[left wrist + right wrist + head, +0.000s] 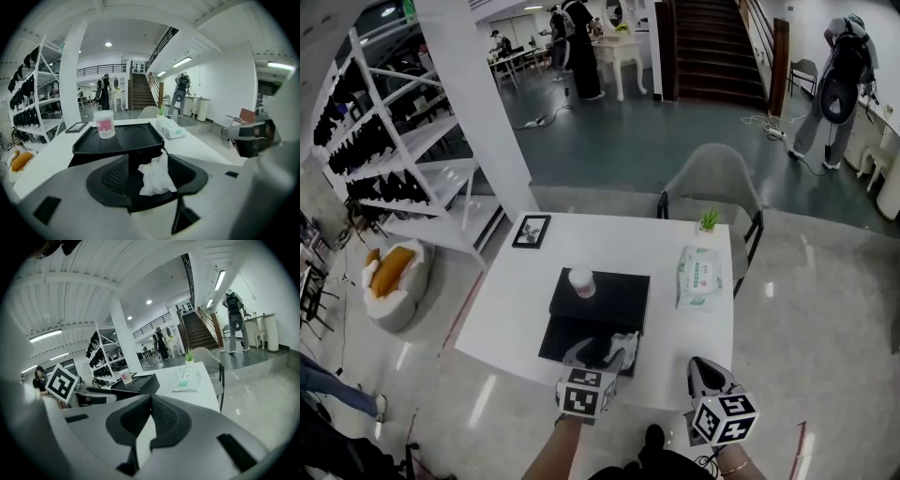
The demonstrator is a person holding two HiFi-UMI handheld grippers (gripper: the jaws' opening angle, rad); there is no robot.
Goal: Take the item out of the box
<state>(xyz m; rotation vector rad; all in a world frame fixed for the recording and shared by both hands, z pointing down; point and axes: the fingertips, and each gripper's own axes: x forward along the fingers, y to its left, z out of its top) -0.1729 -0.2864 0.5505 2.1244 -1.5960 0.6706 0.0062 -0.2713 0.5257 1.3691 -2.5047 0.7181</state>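
Note:
A black box stands open at the near side of the white table. Its black lid lies just beyond, with a white tub with a pink label on it. My left gripper hangs over the open box, shut on a crumpled white packet. In the left gripper view the packet sits between the jaws, with the lid and the tub ahead. My right gripper is at the table's front right edge, shut with nothing in it. Its jaws meet.
A pack of wet wipes and a small potted plant lie on the right of the table, a framed picture at the back left. A grey chair stands behind the table. White shelves stand at left.

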